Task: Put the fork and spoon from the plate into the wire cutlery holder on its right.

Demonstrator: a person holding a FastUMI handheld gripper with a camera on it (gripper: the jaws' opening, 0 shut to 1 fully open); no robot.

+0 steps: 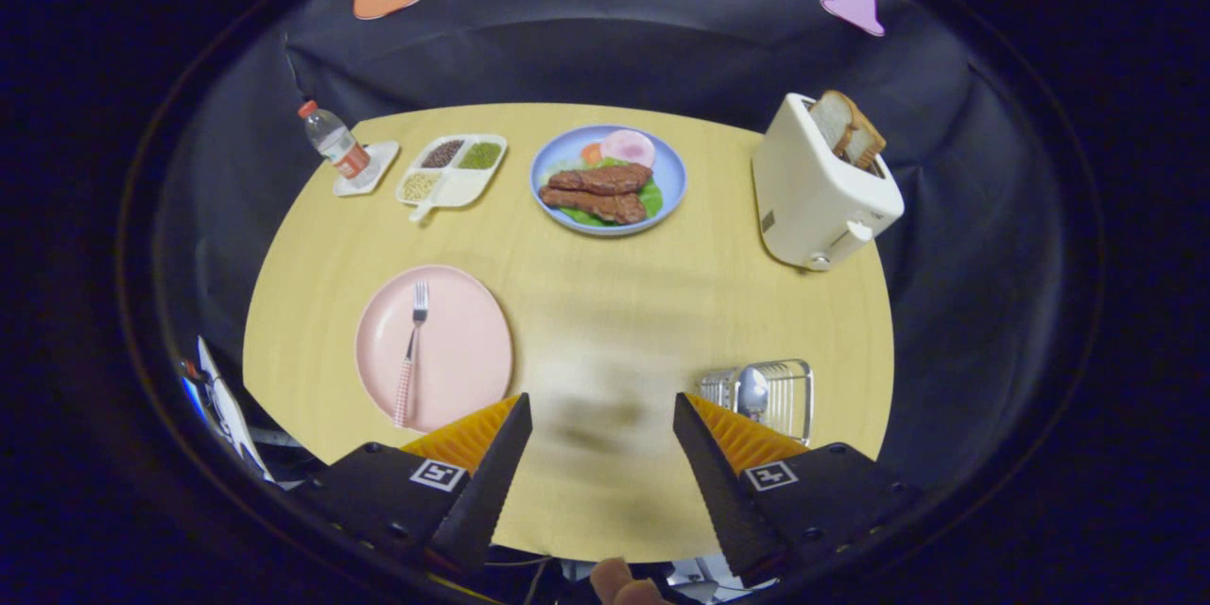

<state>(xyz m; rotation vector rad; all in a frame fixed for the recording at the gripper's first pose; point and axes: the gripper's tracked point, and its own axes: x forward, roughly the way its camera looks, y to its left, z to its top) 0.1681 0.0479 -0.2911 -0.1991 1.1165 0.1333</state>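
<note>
**Kid:** Is the job all done?

**Me:** Half done, I think; the spoon (pixel 753 391) sits in the wire cutlery holder (pixel 789 392), which is just ahead of my right finger; the fork (pixel 412 350) is the part that is left.

**Kid:** Where is the fork?

**Me:** It lies flat on the pink plate (pixel 468 345), ahead of my left finger and off to that side; its prongs point away from me and its dotted handle points back at me.

**Kid:** Is your claw holding something?

**Me:** No; my claw (pixel 602 421) is wide apart and has let go; there is only bare table (pixel 605 302) between my fingers, and they touch nothing.

**Kid:** So what comes next?

**Me:** I guess I must swing over to the left and come down on the fork handle; then carry it across to the holder and drop it in by the spoon.

**Kid:** What else is up there?

**Me:** Far past my fingers is a blue plate (pixel 669 172) with pretend meat; a toaster (pixel 819 194) with bread stands beyond the holder on the right; a split tray (pixel 454 170) of beans and a little bottle (pixel 334 140) sit far beyond the pink plate; none of that is in my way.
</note>
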